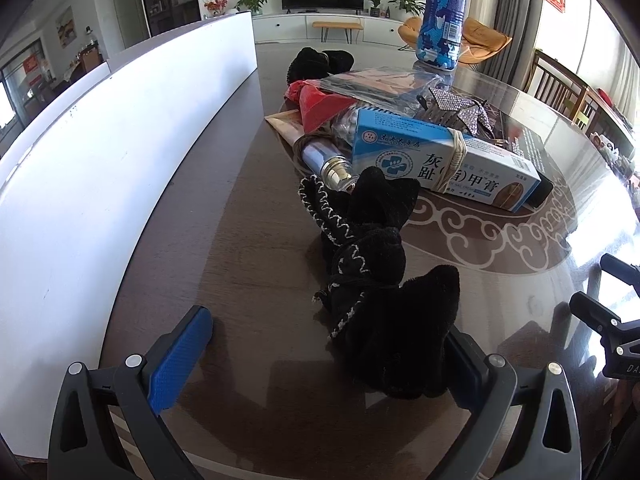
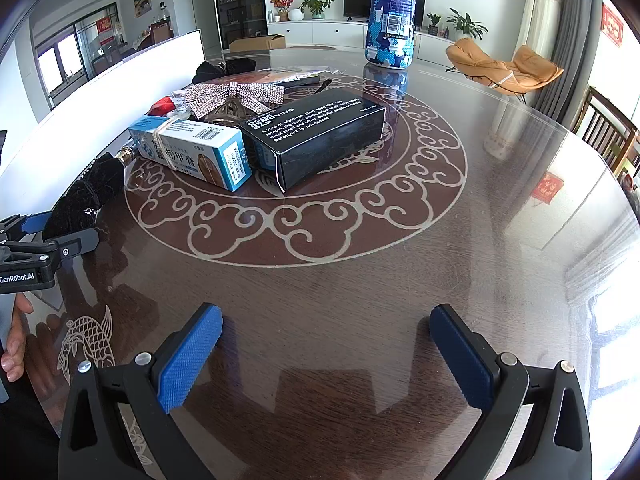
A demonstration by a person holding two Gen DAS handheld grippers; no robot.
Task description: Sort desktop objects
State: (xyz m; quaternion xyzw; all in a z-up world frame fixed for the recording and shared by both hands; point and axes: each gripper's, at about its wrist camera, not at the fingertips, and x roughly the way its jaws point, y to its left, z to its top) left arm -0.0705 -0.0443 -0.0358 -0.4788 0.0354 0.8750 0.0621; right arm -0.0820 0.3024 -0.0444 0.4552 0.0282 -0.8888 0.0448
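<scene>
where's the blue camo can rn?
The blue camo can stands upright at the far side of the table, beyond the black box, apart from the pile; in the left wrist view it is top right.

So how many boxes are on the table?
2. The blue and white box lies left, with a rubber band round it; the black box lies right beside it. Others may hide in the pile behind.
</scene>
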